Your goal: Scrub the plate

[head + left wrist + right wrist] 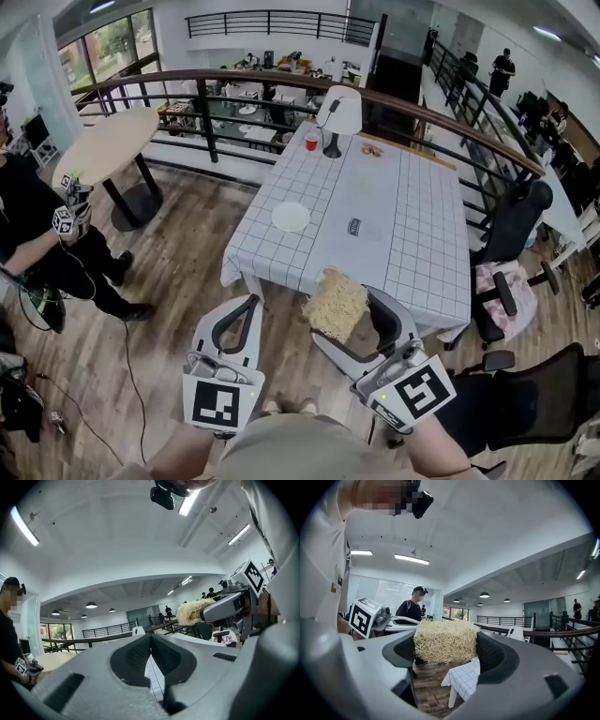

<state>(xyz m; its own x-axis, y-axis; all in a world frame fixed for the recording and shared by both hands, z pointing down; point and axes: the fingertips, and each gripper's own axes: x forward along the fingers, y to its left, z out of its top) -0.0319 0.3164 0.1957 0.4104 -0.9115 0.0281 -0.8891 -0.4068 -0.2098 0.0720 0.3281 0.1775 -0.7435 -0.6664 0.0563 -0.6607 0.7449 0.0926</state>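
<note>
your right gripper (pixel 446 649) is clamped on a straw-coloured fibrous scrub pad (pixel 335 307), one jaw pressing each side of it and the pad bulging out past the jaws. your left gripper (pixel 150 638) has its jaws closed together with nothing between them, and only a thin seam shows where they meet. in the head view you hold both tools low in front of you over the wooden floor, at the near end of the table (pixel 412 244). the left one is off the table's near left corner, and the scrub pad overlaps the near edge. the plate (pixel 291 217), small, round and white, lies flat on the checked tablecloth close to the table's left edge, well apart from both grippers. at the far end of the table stands a white desk lamp (pixel 339 114) with a red cup (pixel 311 141) just to its left. a small dark flat item (pixel 359 226) lies near the middle, to the right of the plate. a person (pixel 28 225) in black stands off to your left near a round table (pixel 105 142), holding another gripper with a marker cube. black office chairs (pixel 520 220) sit to the right of the table.
</note>
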